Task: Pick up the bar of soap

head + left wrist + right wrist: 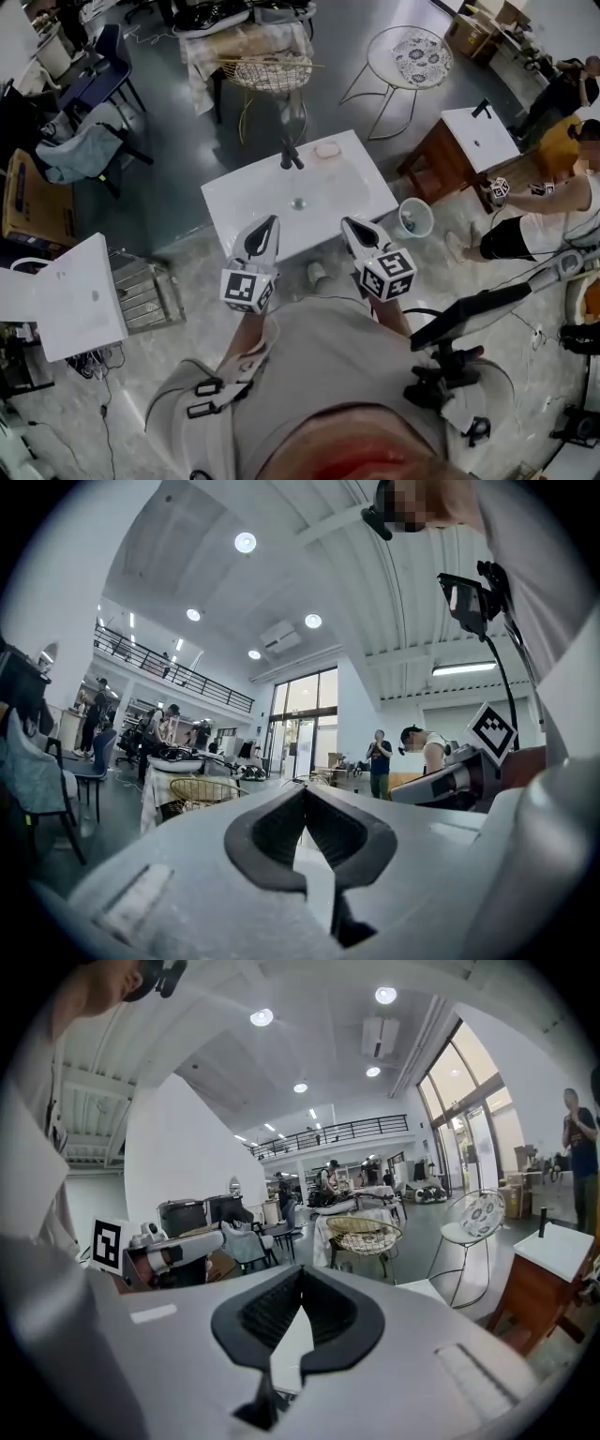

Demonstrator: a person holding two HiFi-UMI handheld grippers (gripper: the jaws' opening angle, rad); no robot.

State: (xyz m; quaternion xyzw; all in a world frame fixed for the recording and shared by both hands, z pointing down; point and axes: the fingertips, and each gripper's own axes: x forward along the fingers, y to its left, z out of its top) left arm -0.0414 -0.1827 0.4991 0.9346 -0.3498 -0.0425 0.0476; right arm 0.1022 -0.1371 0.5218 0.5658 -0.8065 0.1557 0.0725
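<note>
Bar of soap [327, 150]: far-right corner of washbasin [234, 202]. Left tongs [270, 225], right tongs [349, 225]: both closed, empty, over near edge. Advised: open right tongs before reaching across.

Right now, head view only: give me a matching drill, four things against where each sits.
Things
1. bar of soap
2. faucet
3. drain
4. light blue bucket

Places
A. off the sink top, beside its near right corner
B. middle of the sink top
C. far edge of the sink top, about its centre
D. far edge of the sink top, right of the faucet

Pairs: 1-D, 2-C, 3-B, 4-A
</note>
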